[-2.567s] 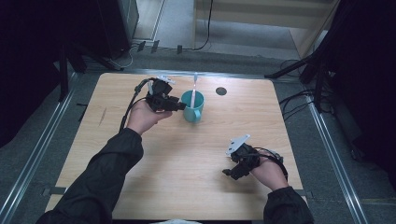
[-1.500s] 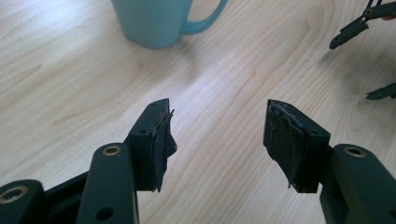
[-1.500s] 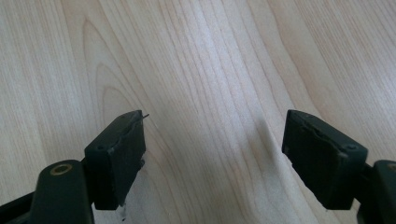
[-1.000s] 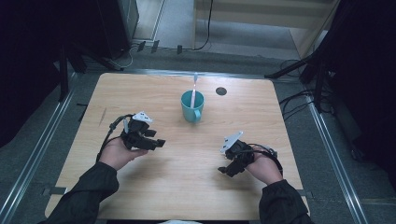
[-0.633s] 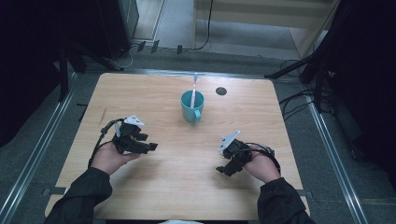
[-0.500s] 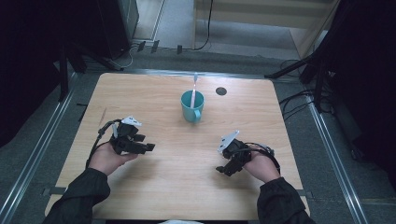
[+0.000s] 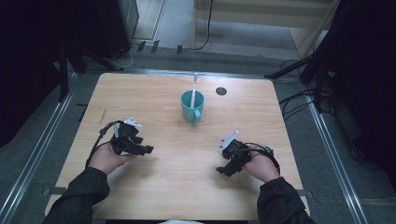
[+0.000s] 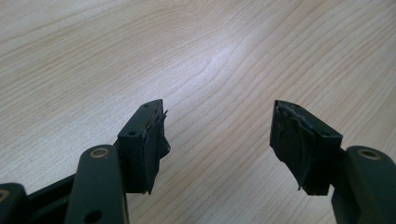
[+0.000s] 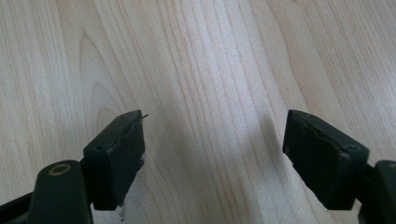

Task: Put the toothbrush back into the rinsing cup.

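Compared with a couple of seconds back, the left gripper (image 7: 148, 149) has come away from the teal mug (image 7: 192, 106). Then it sat right against the mug's left side; now it hovers over the near-left part of the bench (image 7: 154, 93), held in the person's left hand (image 7: 106, 157), and it has drifted a little further toward the near-left edge over the last second. Its fingers (image 8: 148, 144) have just been opening and now stand spread wide, with nothing but bare wood grain between them. The right gripper (image 7: 223, 170) has hardly shifted from its place on the near-right side of the bench, in the right hand (image 7: 261, 164). Its fingers (image 9: 116, 158) are spread apart too, with only wood between them.

The mug stands upright toward the far middle of the bench, in the same spot as before, its handle turned toward the person. A white spoon (image 7: 193, 93) leans in it, the handle sticking up past the far rim. The mug is well apart from both sets of fingers, lying beyond them and roughly midway between the two hands. A small dark round mark (image 7: 221, 91) sits on the bench just to the right of the mug.
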A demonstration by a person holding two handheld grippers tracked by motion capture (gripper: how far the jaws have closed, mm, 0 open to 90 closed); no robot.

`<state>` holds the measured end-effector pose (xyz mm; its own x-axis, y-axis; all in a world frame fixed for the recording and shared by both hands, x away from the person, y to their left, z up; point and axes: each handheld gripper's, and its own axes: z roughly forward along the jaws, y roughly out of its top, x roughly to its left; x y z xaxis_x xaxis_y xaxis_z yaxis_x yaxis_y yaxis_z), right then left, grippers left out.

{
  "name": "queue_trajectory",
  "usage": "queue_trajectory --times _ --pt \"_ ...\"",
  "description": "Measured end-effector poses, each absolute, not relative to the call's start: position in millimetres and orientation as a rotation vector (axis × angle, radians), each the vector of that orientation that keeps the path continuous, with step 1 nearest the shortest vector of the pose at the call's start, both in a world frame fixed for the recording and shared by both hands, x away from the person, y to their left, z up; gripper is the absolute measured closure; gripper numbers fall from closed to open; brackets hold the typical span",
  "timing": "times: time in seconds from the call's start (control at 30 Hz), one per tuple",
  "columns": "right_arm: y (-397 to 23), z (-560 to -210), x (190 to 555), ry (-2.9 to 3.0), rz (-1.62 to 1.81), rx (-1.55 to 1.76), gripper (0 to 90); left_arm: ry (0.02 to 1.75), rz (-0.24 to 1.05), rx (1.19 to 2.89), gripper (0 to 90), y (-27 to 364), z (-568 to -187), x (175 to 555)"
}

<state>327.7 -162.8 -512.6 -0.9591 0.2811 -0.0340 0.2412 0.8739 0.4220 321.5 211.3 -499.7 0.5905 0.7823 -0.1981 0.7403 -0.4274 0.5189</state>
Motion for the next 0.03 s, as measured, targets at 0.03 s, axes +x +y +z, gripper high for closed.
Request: queue_trajectory --times 0.03 --pt "-162.7 -512.8 327.7 2.950 0.645 0.414 20.6 1.198 0.098 2.269 34.4 211.6 -500.1 321.7"
